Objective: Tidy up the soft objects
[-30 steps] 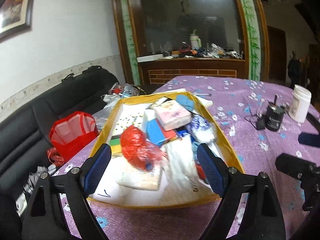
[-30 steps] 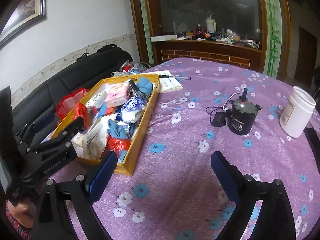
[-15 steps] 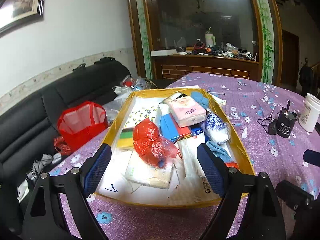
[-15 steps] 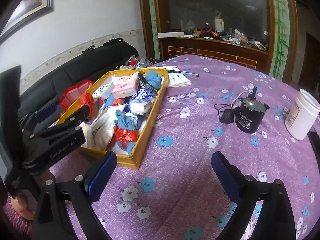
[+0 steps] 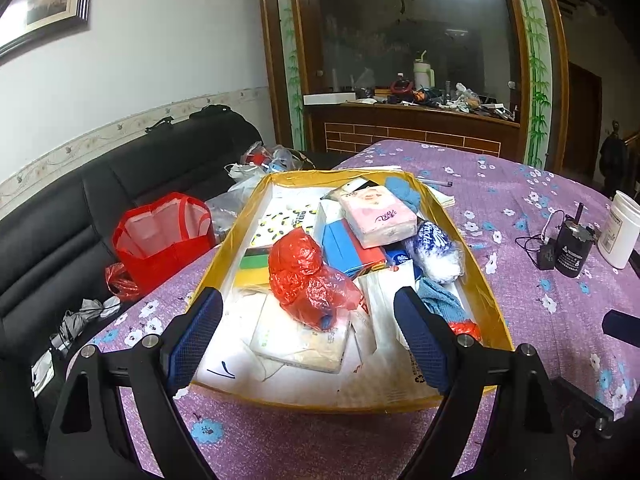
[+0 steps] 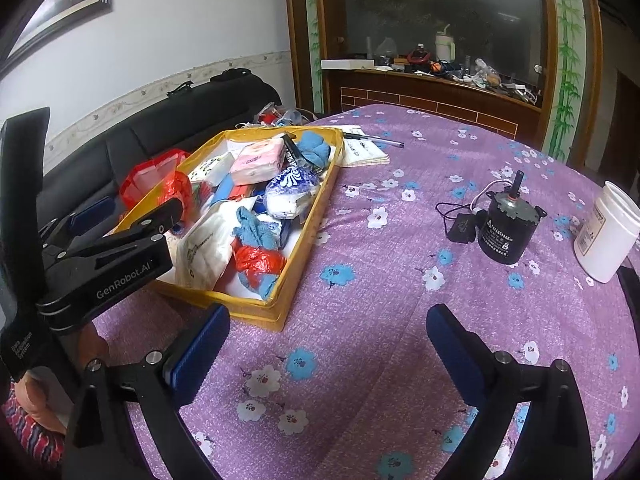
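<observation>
A: Where's the soft stuff?
B: All in the yellow tray (image 5: 476, 280), which sits at the desk's left edge next to the black sofa (image 5: 72, 216). Red plastic bag (image 5: 308, 276) near the middle, lying on a flat tissue pack (image 5: 296, 344). Pink tissue pack (image 5: 376, 216) toward the far end, tilted on top of blue and red packets (image 5: 344, 248). Blue-and-white wrapped bundle (image 5: 436, 252) against the right wall. Blue cloth (image 5: 444, 302) just nearer than that, second blue cloth (image 5: 404, 192) in the far right corner.
A: Left tongs?
B: Left tongs (image 5: 308, 340) are spread wide, nothing between the pads, hovering over the tray's near end. Red bag and flat tissue pack sit in the gap, untouched.
A: Right?
B: Right tongs (image 6: 328, 356) also wide apart and empty, over bare purple floral cloth (image 6: 360, 320), to the right of the tray's near corner. Not touching anything.
A: Rest of the desk?
B: Black motor (image 6: 508, 228) with its wired adapter (image 6: 462, 228) toward the right side, white jar (image 6: 608, 232) just beyond at the right edge. Notepad (image 6: 364, 148) and pen (image 6: 376, 140) past the tray's far end. Red mesh bag (image 5: 164, 236) is on the sofa, off the desk.
</observation>
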`<state>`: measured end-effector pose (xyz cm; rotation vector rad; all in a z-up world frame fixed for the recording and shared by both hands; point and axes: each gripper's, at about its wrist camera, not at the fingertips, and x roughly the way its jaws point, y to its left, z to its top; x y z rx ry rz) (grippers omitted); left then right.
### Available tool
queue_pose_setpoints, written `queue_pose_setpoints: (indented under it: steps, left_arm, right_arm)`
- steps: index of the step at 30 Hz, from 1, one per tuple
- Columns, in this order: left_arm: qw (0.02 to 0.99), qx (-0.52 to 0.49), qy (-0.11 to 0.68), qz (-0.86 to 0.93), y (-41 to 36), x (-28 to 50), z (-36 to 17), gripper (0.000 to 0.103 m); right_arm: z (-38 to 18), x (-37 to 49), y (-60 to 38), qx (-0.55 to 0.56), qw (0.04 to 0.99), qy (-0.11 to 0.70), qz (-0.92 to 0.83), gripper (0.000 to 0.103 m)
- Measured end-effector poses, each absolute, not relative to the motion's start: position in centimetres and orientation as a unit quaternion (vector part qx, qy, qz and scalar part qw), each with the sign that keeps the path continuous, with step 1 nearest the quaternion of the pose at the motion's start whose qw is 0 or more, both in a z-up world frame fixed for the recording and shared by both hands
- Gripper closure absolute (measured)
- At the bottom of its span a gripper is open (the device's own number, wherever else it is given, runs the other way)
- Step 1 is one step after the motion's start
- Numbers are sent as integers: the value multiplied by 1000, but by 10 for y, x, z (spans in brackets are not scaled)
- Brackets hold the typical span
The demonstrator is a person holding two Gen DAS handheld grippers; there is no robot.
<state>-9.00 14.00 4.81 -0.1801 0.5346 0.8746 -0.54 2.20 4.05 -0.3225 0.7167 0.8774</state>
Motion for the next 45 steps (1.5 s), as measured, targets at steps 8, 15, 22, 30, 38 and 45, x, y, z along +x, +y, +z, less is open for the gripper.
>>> queue_pose_setpoints:
  steps: [8, 15, 22, 30, 38, 45]
  left_arm:
    - [868, -87, 255, 417, 140, -91, 48, 14]
    - [867, -87, 255, 419, 141, -91, 49, 14]
    - [866, -91, 255, 421, 142, -92, 48, 14]
    - [866, -92, 254, 422, 142, -92, 48, 14]
    - [866, -93, 255, 421, 143, -92, 48, 14]
    - [866, -92, 254, 420, 143, -92, 48, 14]
  right_arm:
    - [40, -5, 22, -153, 832, 337, 413, 4]
    - [39, -6, 23, -159, 832, 336, 412, 3]
    - [39, -6, 22, -159, 833, 336, 410, 3]
    - [39, -5, 23, -159, 833, 336, 410, 3]
    - [40, -5, 22, -159, 834, 335, 408, 3]
    - [41, -5, 21, -159, 834, 335, 407, 3]
